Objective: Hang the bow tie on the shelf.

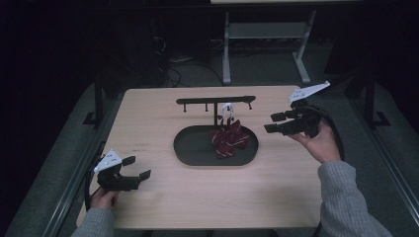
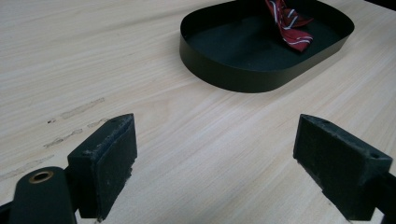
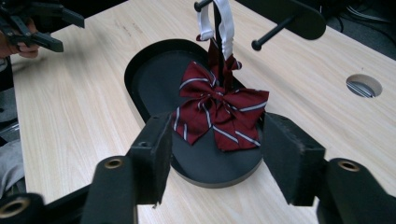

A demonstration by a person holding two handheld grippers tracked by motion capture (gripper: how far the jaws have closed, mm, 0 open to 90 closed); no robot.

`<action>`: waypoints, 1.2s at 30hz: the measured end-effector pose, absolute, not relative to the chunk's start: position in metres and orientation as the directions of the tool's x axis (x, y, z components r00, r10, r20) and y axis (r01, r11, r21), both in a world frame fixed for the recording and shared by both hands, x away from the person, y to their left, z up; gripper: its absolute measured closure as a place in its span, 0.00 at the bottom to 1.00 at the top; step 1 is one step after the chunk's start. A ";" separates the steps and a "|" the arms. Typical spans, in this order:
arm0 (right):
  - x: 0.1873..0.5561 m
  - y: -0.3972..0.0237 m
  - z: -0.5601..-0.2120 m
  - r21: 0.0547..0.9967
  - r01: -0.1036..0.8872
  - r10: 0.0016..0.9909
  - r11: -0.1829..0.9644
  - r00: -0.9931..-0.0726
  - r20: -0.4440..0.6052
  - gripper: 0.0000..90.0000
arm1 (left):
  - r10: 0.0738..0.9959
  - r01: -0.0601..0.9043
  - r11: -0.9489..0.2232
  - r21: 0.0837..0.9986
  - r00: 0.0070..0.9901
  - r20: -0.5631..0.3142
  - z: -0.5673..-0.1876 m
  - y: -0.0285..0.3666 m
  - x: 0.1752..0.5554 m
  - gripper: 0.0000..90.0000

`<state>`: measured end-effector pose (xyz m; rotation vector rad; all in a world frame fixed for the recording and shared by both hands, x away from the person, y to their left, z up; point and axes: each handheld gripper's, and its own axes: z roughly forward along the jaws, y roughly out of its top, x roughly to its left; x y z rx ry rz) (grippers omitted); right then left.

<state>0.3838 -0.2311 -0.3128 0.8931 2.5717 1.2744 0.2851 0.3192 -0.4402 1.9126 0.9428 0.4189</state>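
A dark red bow tie with white stripes point(image 1: 228, 138) point(image 3: 218, 112) point(image 2: 287, 21) hangs by its white strap point(image 3: 226, 23) from a peg of a black T-shaped rack point(image 1: 216, 101). It dangles over the rack's oval black tray point(image 1: 192, 148) point(image 2: 233, 70) point(image 3: 140, 74). My right gripper point(image 1: 271, 123) point(image 3: 212, 156) is held open to the right of the tray, above the table, pointing at the bow with nothing between its jaws. My left gripper point(image 1: 137, 167) point(image 2: 215, 158) sits open near the table's front left corner, its jaws apart over bare wood.
The light wooden table point(image 1: 148, 123) has a round cable hole point(image 3: 364, 86) behind the rack. The rack's crossbar carries several short pegs point(image 3: 271, 33). A grey table frame point(image 1: 267, 34) and cables lie on the floor beyond the far edge.
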 end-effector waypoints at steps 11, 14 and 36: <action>0.376 -0.239 -0.322 0.762 0.468 0.576 0.447 -0.803 0.155 0.45 | 0.760 0.443 -0.264 0.857 0.643 -0.099 -0.441 0.318 0.285 0.14; 0.374 -0.240 -0.324 0.762 0.468 0.577 0.447 -0.802 0.153 0.45 | 0.760 0.443 -0.263 0.857 0.643 -0.099 -0.441 0.318 0.285 0.14; 0.354 -0.253 -0.351 0.751 0.494 0.590 0.437 -0.788 0.175 0.44 | 0.760 0.444 -0.266 0.856 0.643 -0.098 -0.441 0.318 0.284 0.14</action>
